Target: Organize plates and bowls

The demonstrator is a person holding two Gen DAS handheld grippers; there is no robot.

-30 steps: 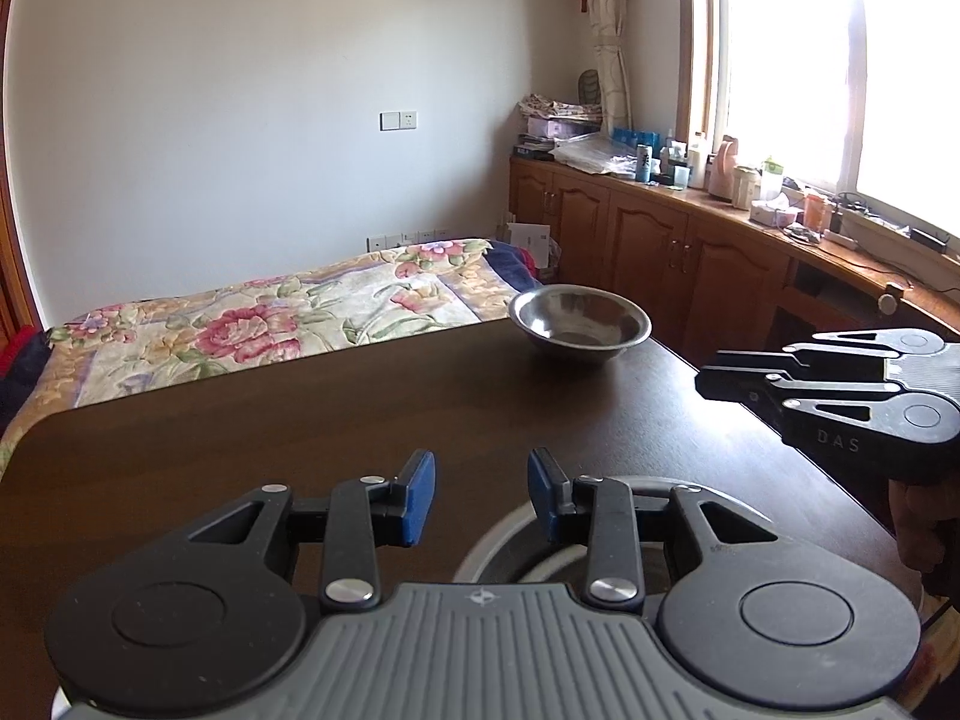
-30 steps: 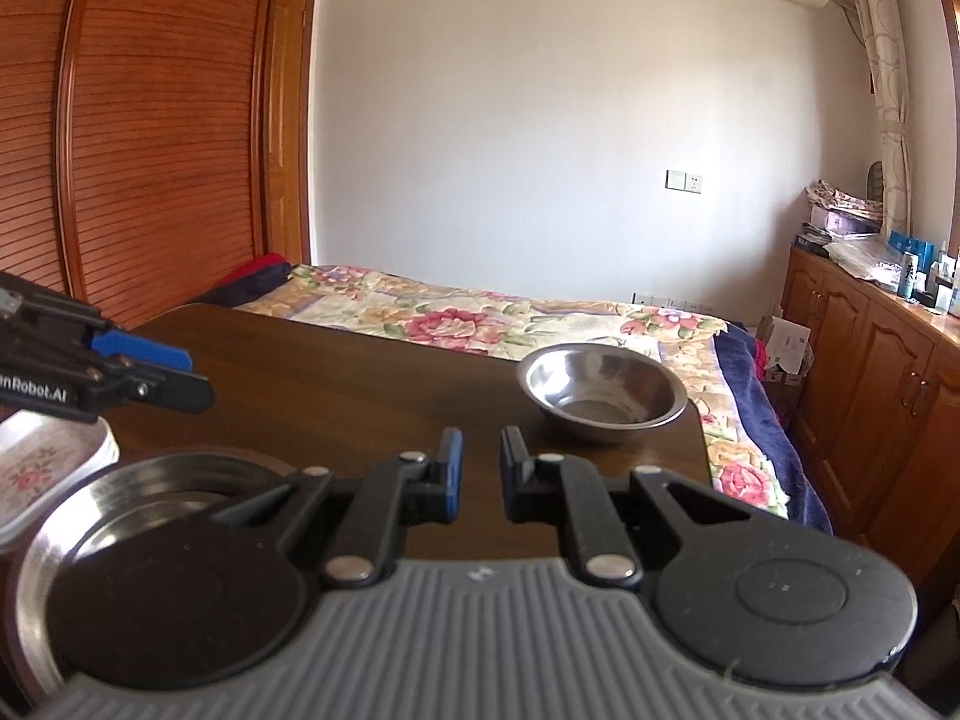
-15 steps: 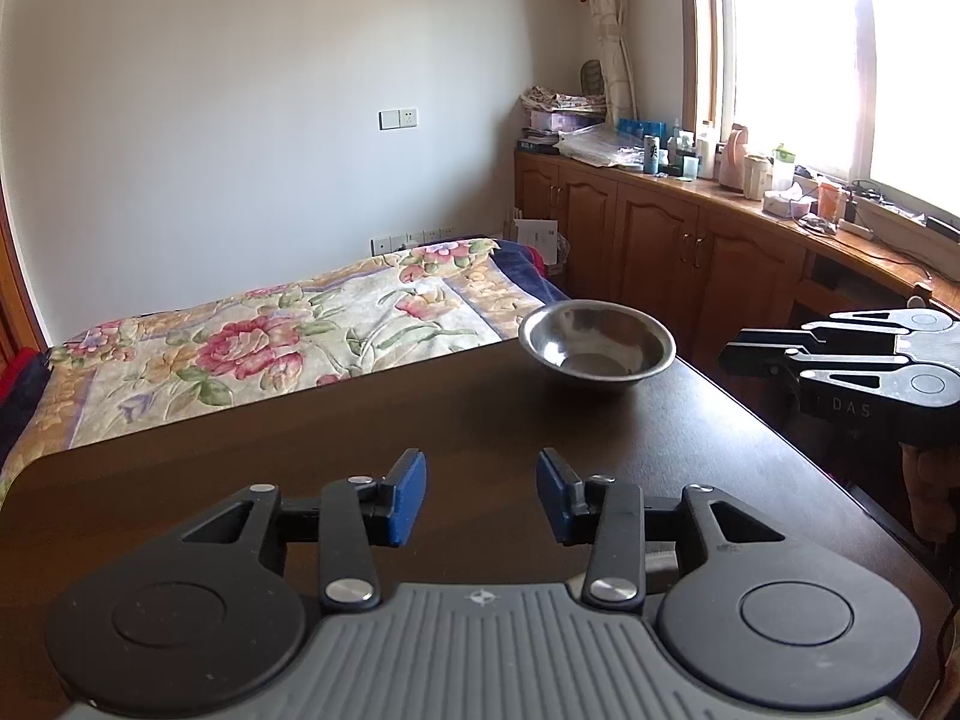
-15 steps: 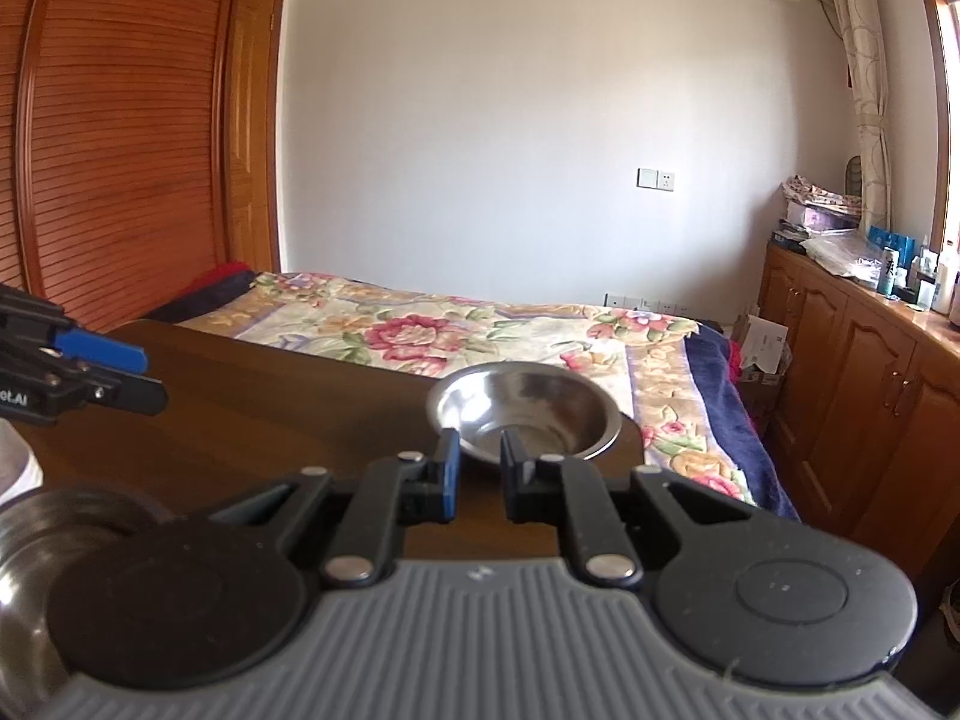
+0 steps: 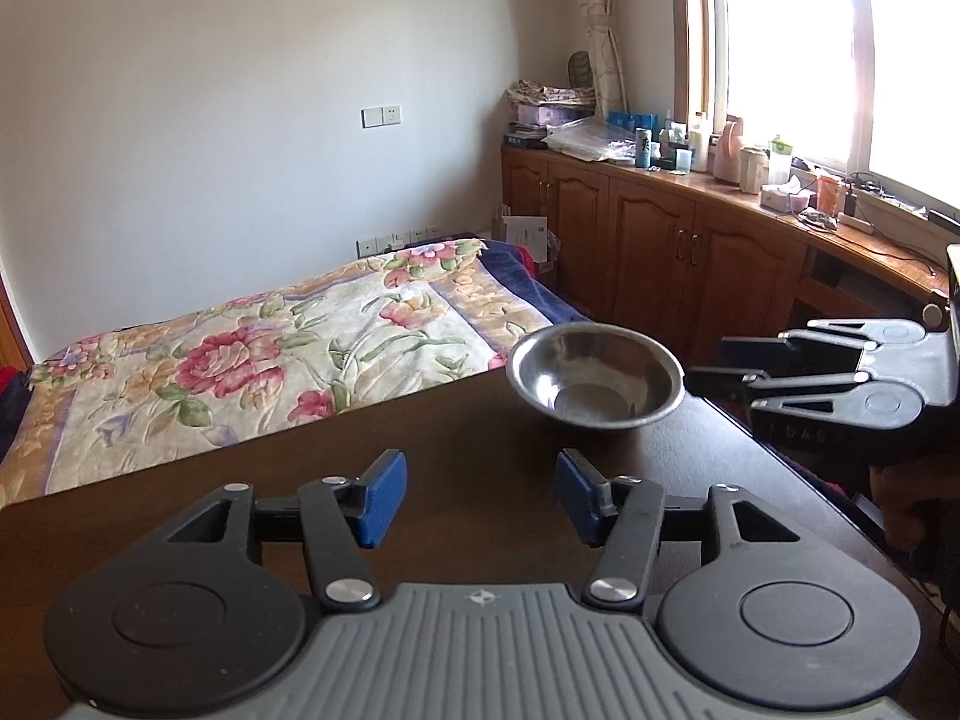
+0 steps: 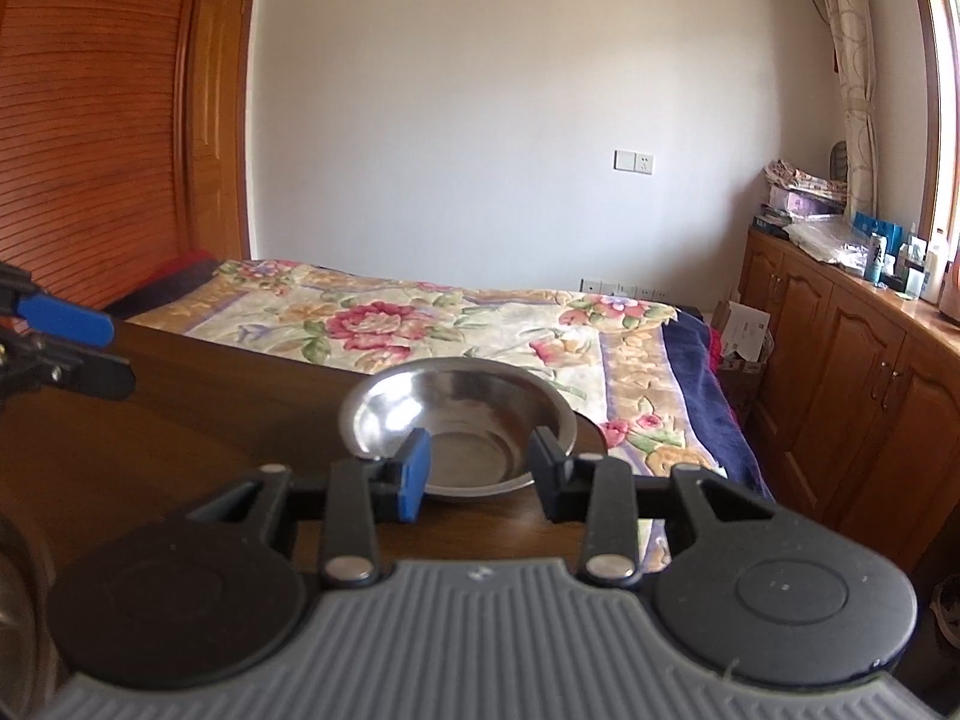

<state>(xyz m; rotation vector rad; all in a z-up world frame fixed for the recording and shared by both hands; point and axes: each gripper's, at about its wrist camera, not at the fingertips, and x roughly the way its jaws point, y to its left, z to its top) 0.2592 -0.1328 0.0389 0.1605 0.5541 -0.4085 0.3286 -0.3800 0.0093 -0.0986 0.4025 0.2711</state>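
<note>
A steel bowl (image 5: 594,378) (image 6: 456,408) stands near the far right corner of the dark wooden table (image 5: 468,432). In the right wrist view my right gripper (image 6: 480,471) is open, its fingertips just short of the bowl's near rim, one on each side. From the left wrist view the right gripper (image 5: 720,369) comes in from the right, tips close to the bowl's rim; I cannot tell if they touch. My left gripper (image 5: 480,501) is open above bare table with nothing between its pads, well short of the bowl. It also shows as the left gripper (image 6: 84,342) at the left edge.
The rim of another steel dish (image 6: 18,630) shows at the lower left of the right wrist view. A bed with a flowered cover (image 5: 270,348) lies beyond the table's far edge. Wooden cabinets (image 5: 660,252) with clutter on top run along the right. A hand (image 5: 900,498) holds the right gripper.
The right gripper has gone from nearly shut to open and moved up to the bowl. The left gripper has opened wider, and the dish below it has dropped out of view.
</note>
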